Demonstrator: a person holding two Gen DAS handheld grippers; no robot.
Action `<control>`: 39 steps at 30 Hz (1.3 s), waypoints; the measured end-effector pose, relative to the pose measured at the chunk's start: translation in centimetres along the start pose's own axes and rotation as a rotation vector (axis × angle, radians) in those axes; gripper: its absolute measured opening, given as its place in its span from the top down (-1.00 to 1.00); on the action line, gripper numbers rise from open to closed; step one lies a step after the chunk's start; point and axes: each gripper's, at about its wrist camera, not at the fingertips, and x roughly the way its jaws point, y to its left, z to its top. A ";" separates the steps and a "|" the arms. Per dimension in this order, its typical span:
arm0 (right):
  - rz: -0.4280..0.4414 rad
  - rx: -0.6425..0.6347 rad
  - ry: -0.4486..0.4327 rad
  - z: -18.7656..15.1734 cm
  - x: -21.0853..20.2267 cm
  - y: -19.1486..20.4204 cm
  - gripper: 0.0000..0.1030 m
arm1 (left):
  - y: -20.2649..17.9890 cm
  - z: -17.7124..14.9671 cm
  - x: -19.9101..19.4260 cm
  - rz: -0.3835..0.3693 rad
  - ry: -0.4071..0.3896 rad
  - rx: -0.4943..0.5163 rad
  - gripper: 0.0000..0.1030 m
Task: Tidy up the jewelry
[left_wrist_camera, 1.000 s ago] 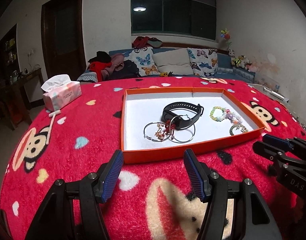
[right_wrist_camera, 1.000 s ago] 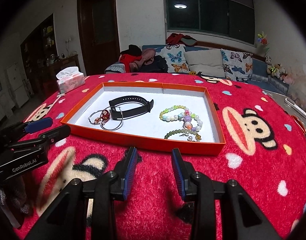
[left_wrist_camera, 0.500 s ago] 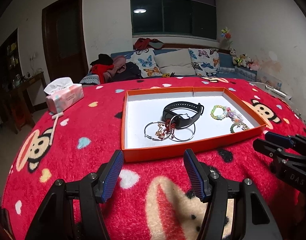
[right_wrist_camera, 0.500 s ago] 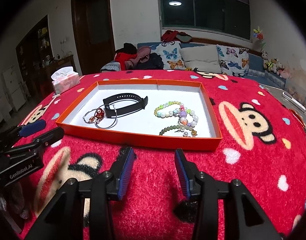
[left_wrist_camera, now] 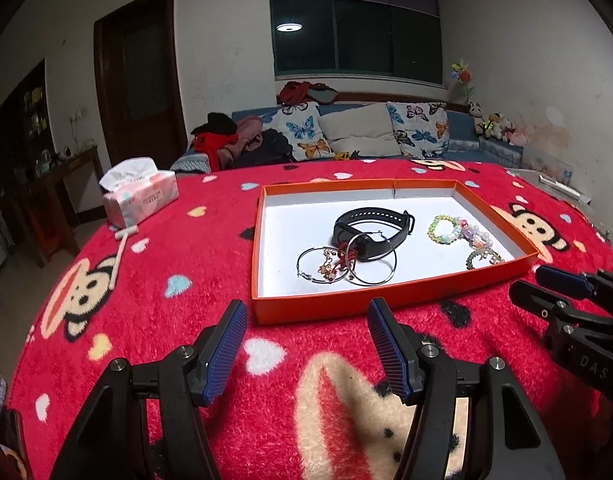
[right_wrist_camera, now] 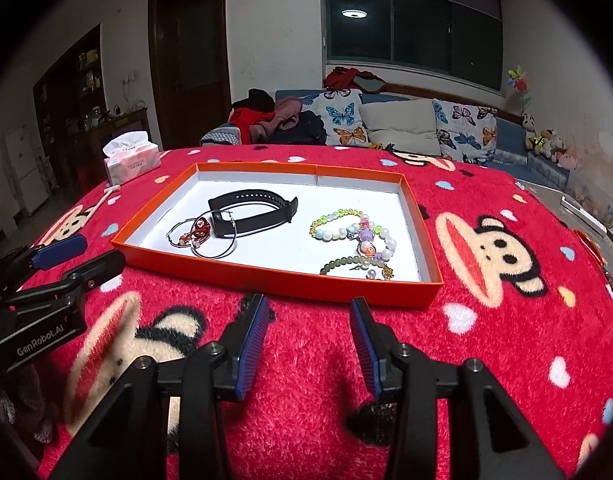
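An orange tray with a white floor lies on the red monkey-print cloth. Inside it, a black wristband sits in the middle. Silver hoop earrings with red and amber charms overlap the band's near end. Beaded bracelets lie on the tray's right side. My left gripper hovers open just short of the tray's near rim, nothing between its fingers. My right gripper is also open and empty before the near rim.
A pink tissue pack and a white stick lie on the cloth at the left. A sofa with butterfly cushions stands behind the table. Each view shows the other gripper at its side edge.
The right gripper's jaws have spread a little wider. Both views have shifted slightly; the tray and jewelry have not moved.
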 end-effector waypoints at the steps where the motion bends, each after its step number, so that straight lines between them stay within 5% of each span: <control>1: -0.001 0.003 0.000 0.0 0.1 0.0 0.10 | -0.2 0.0 -0.1 0.002 -0.004 0.011 -0.29; 39: -0.009 -0.014 -0.014 0.0 -0.2 0.3 0.10 | -0.1 -0.2 -0.4 0.002 0.000 0.001 -0.29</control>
